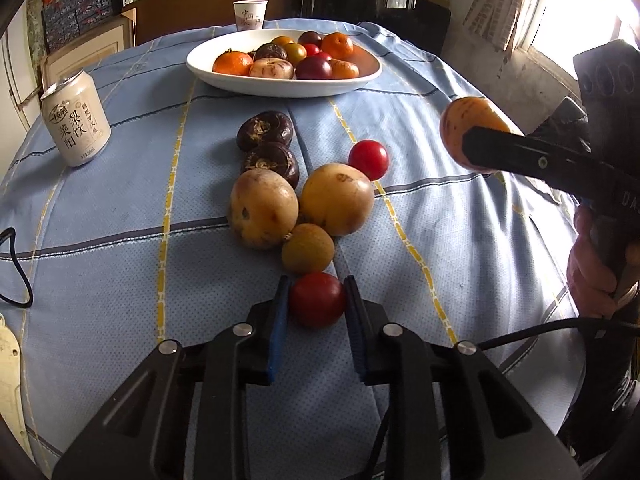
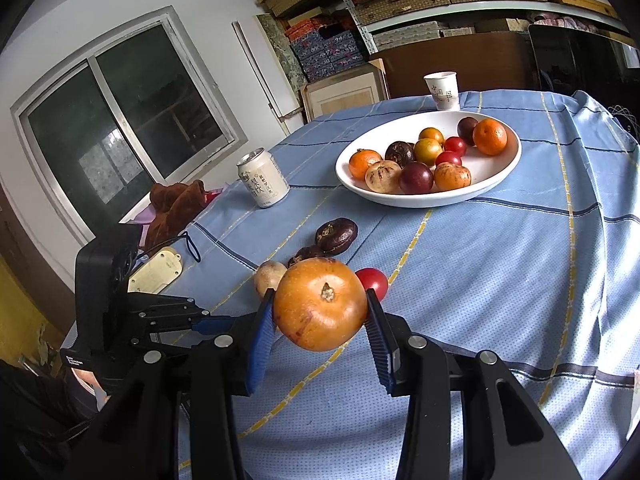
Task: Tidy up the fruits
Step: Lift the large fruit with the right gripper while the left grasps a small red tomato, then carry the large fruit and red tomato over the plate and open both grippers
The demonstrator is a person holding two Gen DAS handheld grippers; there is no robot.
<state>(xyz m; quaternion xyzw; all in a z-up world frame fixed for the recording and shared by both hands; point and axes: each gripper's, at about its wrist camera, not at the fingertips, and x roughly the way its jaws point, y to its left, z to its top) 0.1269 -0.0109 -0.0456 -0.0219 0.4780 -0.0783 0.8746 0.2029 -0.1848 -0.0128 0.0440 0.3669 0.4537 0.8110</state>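
Left gripper: blue pads pressed on either side of a small red tomato, glossy, round, sitting on the blue cloth; a firm pinch. Just beyond the fingertips, touching the tomato or nearly so, a small brownish-green round fruit. Past that, two larger tan-yellow fruits side by side, the left one blotched with a dark spot, the right one smoother with a faint scar. Further out on the left, two dark wrinkled purple fruits in a row; to the right of them, a second red tomato, standing apart. Right gripper: clamped on an orange-yellow round fruit, held above the cloth, dry brown stem end facing the camera, reddish speckling low on the skin. Far beyond both sets of fingers, a white oval bowl holding tangerines, red and dark purple fruits, and pale striped ones. Left of the bowl, a cream drink can upright; behind the bowl, a paper cup. A hand wraps the right gripper's handle at the edge of the left wrist view.
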